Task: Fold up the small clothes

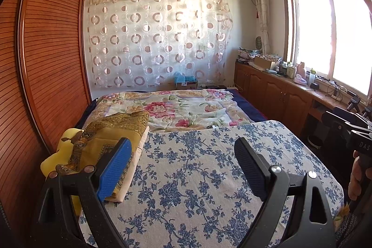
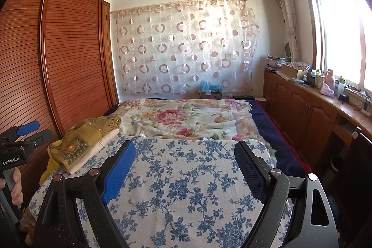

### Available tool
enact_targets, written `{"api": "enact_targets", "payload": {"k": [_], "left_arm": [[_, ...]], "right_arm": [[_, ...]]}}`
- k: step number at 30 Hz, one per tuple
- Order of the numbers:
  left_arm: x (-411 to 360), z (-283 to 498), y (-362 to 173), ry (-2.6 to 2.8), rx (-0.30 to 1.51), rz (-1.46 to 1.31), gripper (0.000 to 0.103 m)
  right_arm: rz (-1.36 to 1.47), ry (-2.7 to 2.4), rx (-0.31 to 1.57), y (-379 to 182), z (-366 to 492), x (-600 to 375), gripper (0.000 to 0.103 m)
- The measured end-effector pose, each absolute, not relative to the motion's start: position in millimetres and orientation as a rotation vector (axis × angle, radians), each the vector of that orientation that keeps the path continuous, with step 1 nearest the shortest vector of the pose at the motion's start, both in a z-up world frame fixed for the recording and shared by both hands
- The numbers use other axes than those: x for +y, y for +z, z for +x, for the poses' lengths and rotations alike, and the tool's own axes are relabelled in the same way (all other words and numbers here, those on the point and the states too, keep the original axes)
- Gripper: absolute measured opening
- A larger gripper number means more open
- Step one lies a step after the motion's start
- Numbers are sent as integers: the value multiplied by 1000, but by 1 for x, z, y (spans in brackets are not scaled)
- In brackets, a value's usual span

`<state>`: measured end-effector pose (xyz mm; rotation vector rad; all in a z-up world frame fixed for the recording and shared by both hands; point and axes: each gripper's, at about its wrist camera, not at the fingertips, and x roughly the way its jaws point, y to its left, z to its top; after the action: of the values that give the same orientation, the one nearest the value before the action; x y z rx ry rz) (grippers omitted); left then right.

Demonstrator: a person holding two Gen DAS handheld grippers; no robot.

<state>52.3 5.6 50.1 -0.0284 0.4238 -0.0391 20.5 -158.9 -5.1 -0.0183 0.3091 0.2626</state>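
A sunlit bedroom, with a padded board in blue-flowered cloth bare in front. Folded gold-patterned and cream clothes are stacked at its left edge (seemingly finished). Left gripper and right gripper both gape, empty; nothing visibly awaits folding.

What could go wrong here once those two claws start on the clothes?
The stack of clothes sits at the board's left edge, so a nudge from the left gripper might tip it off. The right gripper hangs open far from it. Folded layers may get grabbed together.
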Motion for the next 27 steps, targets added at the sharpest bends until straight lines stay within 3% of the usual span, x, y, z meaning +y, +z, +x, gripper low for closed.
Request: {"api": "enact_targets", "payload": {"k": [27], "left_arm": [[0, 52, 50, -54, 424, -25, 91]], "right_arm": [[-21, 264, 306, -6, 23, -158, 88]]}}
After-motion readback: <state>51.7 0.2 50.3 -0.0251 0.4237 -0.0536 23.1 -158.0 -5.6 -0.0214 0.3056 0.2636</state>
